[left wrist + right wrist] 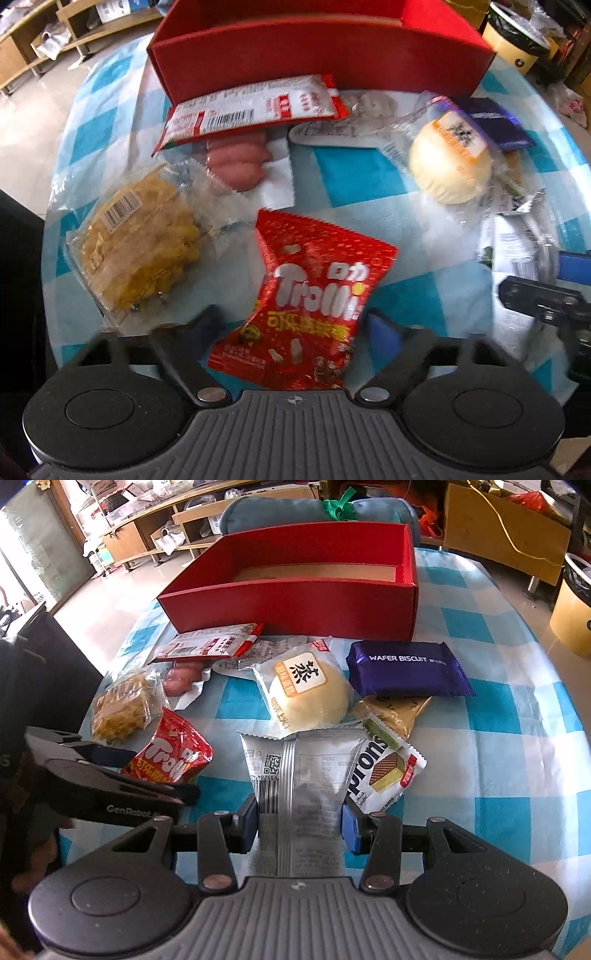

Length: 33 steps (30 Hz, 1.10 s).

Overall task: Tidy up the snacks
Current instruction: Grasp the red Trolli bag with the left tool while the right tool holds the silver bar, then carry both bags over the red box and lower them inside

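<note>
A red Trolli bag (pixel 314 295) lies on the checked cloth between the fingers of my left gripper (pixel 295 321). Its right blue pad (pixel 382 332) sits at the bag's edge, while a strip of cloth shows between the bag and the left finger. My right gripper (pixel 299 823) is shut on a silver packet (pixel 310 768), with both pads pressed on its sides. The open red box (pixel 295 602) stands at the back of the table. In the right wrist view my left gripper (pixel 155 775) straddles the Trolli bag (pixel 173 753).
Between the box and the grippers lie a purple wafer biscuit pack (pixel 406 668), a wrapped round bun (pixel 310 698), a white wafer pack (pixel 388 771), a gold sachet (pixel 395 709), pink sausages (pixel 240 162), a red-white packet (pixel 251 107) and yellow crisps (pixel 140 247). A bin (pixel 572 609) stands right of the table.
</note>
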Each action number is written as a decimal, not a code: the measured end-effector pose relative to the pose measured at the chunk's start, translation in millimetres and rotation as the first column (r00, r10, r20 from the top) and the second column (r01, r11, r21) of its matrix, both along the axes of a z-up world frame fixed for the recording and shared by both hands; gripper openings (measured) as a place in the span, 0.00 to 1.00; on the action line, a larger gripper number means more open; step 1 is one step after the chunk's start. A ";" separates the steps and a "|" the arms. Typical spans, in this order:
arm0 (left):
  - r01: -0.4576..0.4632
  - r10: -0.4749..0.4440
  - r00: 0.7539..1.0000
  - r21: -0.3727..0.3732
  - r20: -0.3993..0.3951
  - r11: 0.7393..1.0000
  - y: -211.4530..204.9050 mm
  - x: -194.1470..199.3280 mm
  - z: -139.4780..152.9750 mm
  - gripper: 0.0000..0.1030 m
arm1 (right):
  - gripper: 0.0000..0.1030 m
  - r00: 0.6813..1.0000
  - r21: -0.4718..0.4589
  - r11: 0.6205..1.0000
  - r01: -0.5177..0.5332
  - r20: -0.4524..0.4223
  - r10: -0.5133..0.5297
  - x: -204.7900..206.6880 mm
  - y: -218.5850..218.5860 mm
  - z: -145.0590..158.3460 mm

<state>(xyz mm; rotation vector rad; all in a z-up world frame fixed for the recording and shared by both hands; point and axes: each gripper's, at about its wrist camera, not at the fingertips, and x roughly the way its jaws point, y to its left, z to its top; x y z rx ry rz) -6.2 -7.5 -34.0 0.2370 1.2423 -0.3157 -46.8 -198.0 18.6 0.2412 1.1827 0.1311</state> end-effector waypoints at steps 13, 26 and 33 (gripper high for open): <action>-0.018 0.019 1.000 -0.043 0.015 0.999 12.7 -4.6 20.5 0.56 | 0.39 0.999 -0.040 0.998 0.043 0.021 -0.042 -1.8 -0.3 8.4; -0.025 0.038 0.996 -0.150 0.087 0.988 -2.0 22.1 61.7 0.56 | 0.39 0.988 -0.065 0.994 0.087 0.134 -0.077 37.0 -13.4 47.7; -0.048 0.071 0.989 -0.175 0.127 0.983 -15.1 62.4 76.6 0.56 | 0.39 0.982 -0.056 0.994 0.090 0.171 -0.079 80.5 -24.6 54.6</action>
